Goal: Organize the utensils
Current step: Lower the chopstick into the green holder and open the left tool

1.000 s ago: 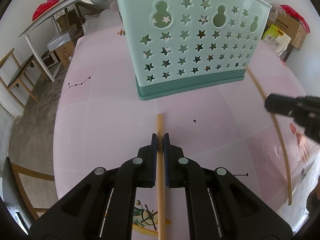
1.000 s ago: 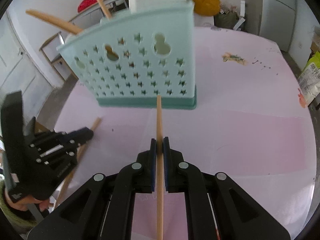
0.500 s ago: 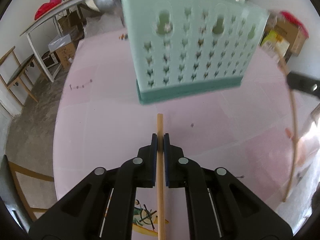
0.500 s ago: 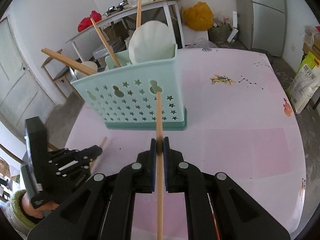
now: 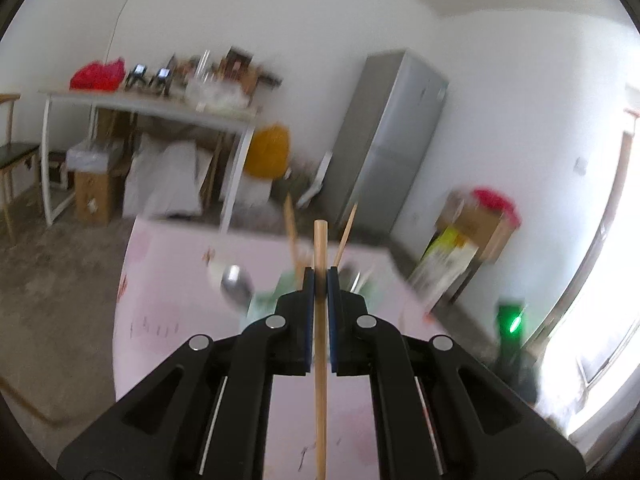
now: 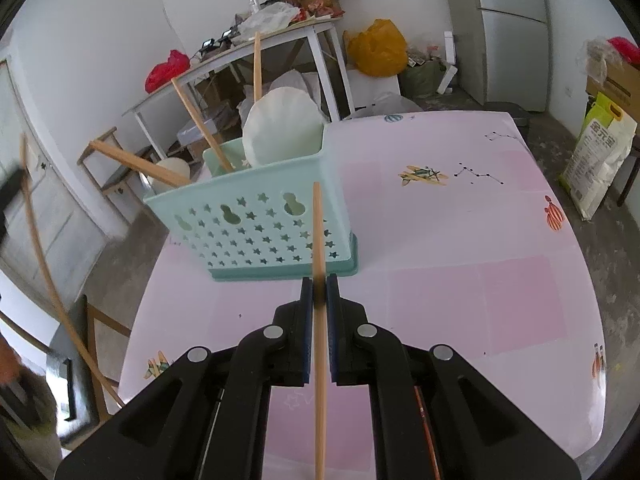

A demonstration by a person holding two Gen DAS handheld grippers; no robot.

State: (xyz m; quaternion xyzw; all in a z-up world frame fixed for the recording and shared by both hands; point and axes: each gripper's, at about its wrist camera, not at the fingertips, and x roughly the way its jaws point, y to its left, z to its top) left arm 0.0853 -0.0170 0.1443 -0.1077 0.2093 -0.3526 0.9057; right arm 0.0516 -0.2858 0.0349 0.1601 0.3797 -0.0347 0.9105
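Observation:
My left gripper is shut on a wooden chopstick that points forward, held high above the pink table; this view is blurred. Just below its jaws show the teal star-pattern basket, a metal spoon and upright chopsticks. My right gripper is shut on a second chopstick, whose tip points at the near wall of the basket. The basket holds a white shell-shaped scoop and several chopsticks. The left gripper's chopstick shows at the far left of the right wrist view.
The pink table stretches right of the basket with only printed pictures on it. A person's hand is at the left edge. Beyond the table are a white side table, a fridge, a chair and bags.
The left gripper rose fast and tilted upward with its chopstick, so the basket sank to the bottom of its view. The right gripper lifted slightly and now sees the basket from higher up.

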